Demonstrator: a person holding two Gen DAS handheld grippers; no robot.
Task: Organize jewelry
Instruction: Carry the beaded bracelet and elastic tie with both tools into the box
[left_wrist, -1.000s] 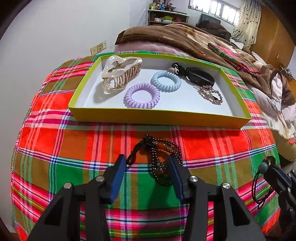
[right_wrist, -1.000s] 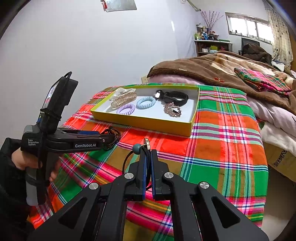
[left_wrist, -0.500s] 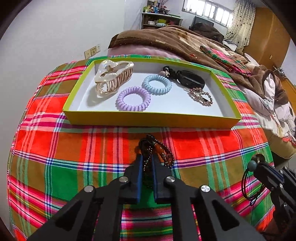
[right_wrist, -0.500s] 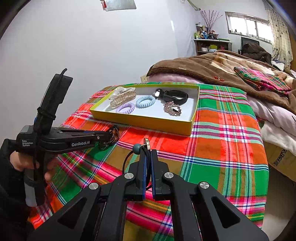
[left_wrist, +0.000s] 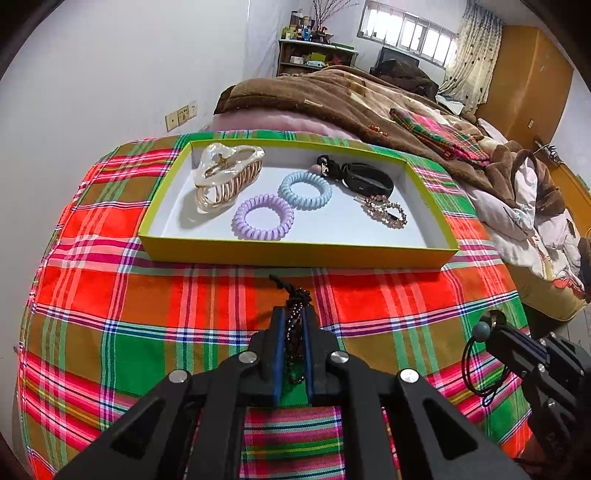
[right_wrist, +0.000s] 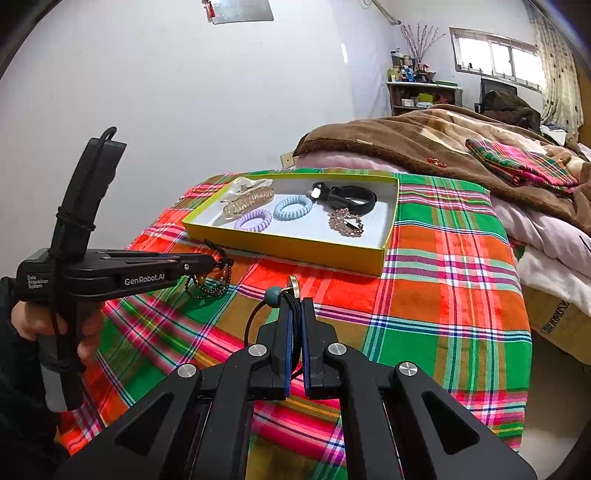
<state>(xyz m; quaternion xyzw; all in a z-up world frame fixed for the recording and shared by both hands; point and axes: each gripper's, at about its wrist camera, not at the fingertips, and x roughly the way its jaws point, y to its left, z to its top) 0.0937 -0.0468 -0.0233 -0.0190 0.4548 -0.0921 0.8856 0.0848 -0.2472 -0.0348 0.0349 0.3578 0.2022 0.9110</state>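
Pinching a dark beaded bracelet between the pads of my left gripper, I hold it over the plaid cloth, just in front of the yellow tray. My right gripper, also on the near side of the tray, is clamped on a black hair tie with a teal bead. Inside the tray lie a claw clip, two coil ties, a black band and a sparkly clip.
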